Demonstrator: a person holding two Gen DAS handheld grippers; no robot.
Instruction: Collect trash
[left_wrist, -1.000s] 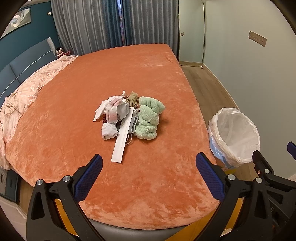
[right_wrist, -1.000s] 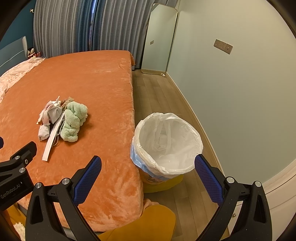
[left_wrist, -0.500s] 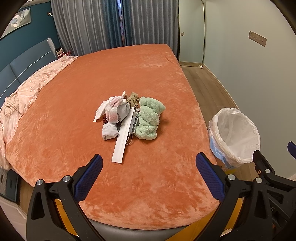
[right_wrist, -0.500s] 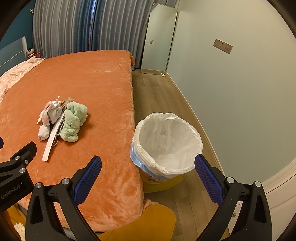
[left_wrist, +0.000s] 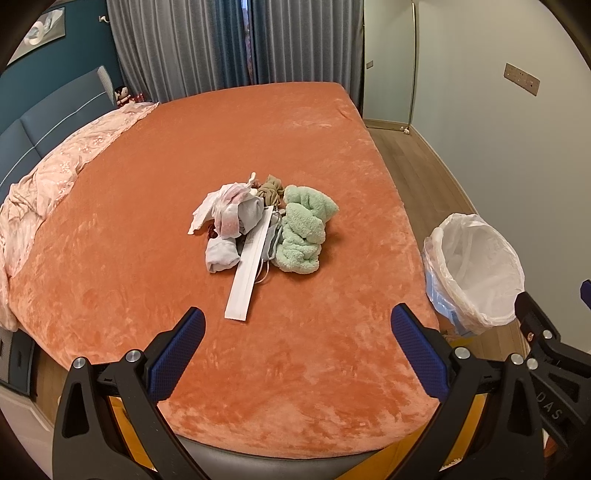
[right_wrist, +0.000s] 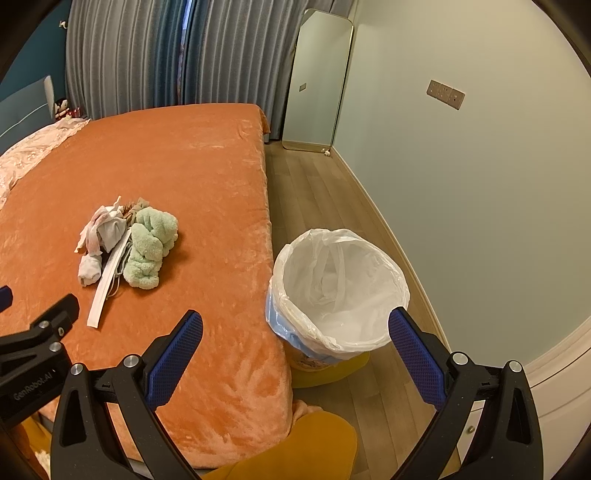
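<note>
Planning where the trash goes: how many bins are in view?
1: a bin lined with a white bag, on the floor beside the bed's right edge. No other is visible.

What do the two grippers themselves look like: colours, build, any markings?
Both look the same build: the left gripper and right gripper have black angular plastic frames with triangular cut-outs, silver screw heads, and two fingers faced with blue knurled pads. The left gripper's body, seen from the right wrist view, carries the lettering "GenRobot.AI". No cables or sleeves show.
</note>
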